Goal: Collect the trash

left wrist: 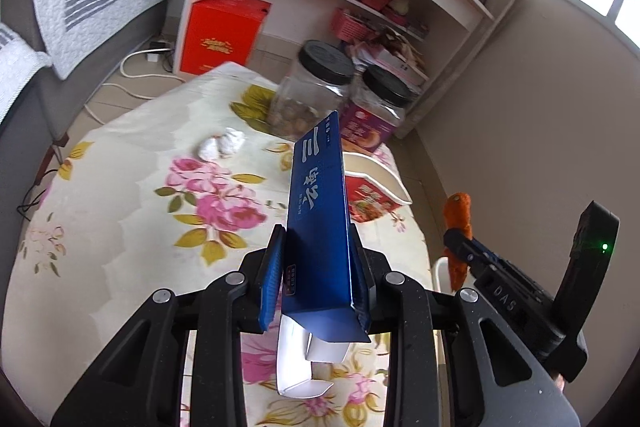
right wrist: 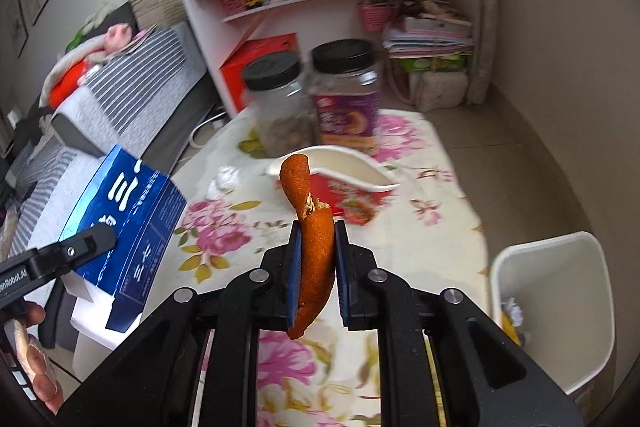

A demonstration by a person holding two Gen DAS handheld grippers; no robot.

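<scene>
Trash, left to right: the flattened blue cardboard carton, its white flap hanging loose, stands upright, pinched between the fingers of my left gripper above the floral-clothed surface. The curled orange peel strip is clamped in my right gripper, with the white plastic bin on the floor lower right. Risks, as I judge: the thin peel may slip; the tall carton may tilt or catch the bin's rim.

glossy blue cardboard box; rough, matt orange peel — printed floral cloth on table
</scene>
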